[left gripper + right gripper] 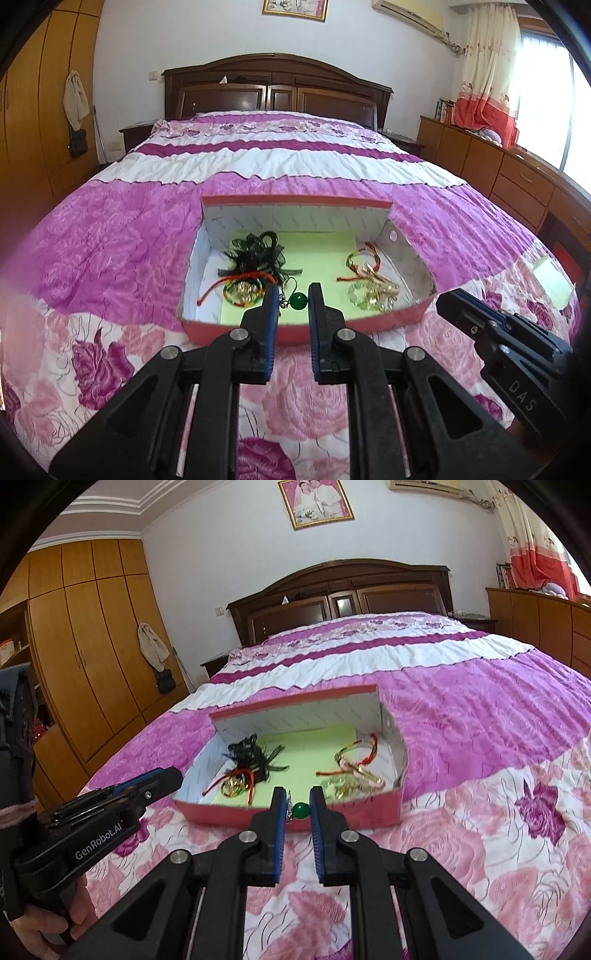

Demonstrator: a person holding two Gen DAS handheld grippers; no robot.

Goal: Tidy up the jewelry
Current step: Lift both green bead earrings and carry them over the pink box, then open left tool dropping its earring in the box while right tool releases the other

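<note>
Jewelry box [236, 334] sits mid-frame; I see both my left gripper [293, 295] and right gripper [298, 799] spread, pinching nothing, green bead [298, 301] lower center.

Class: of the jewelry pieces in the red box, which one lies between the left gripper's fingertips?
The round green bead earring; the beaded bracelets and black ribbon bow lie off to either side.
</note>
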